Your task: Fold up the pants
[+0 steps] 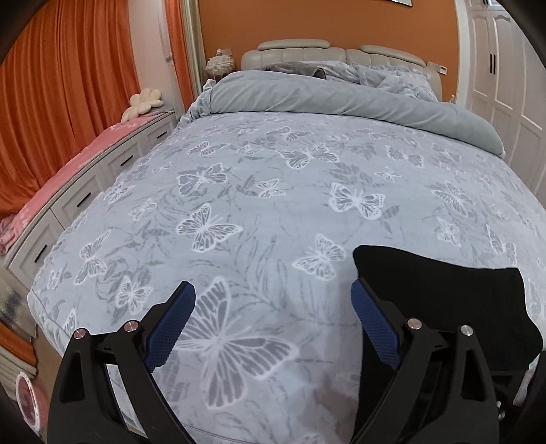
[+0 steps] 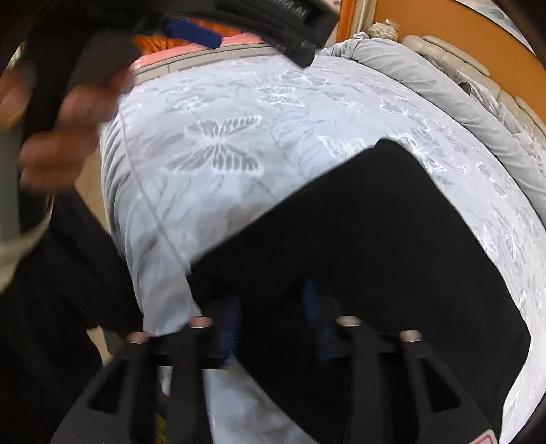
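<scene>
The black pants [image 1: 436, 293] lie on the butterfly-patterned bed cover [image 1: 273, 191] near the foot of the bed. In the left wrist view my left gripper [image 1: 273, 300] is open and empty, its blue pads [image 1: 174, 321] wide apart, just left of the pants. In the right wrist view the pants [image 2: 358, 222] fill the lower middle. My right gripper [image 2: 273, 307] has its blue pads [image 2: 230, 328] partly open, with black cloth between and over them; the view is blurred. The left gripper [image 2: 239, 24] and the hand holding it show at top left.
A rolled grey duvet [image 1: 341, 99] and pillows lie at the head of the bed. A white drawer bench [image 1: 85, 191] with a pink blanket runs along the left side, before orange curtains [image 1: 61, 85]. White wardrobe doors [image 1: 505, 85] stand at the right.
</scene>
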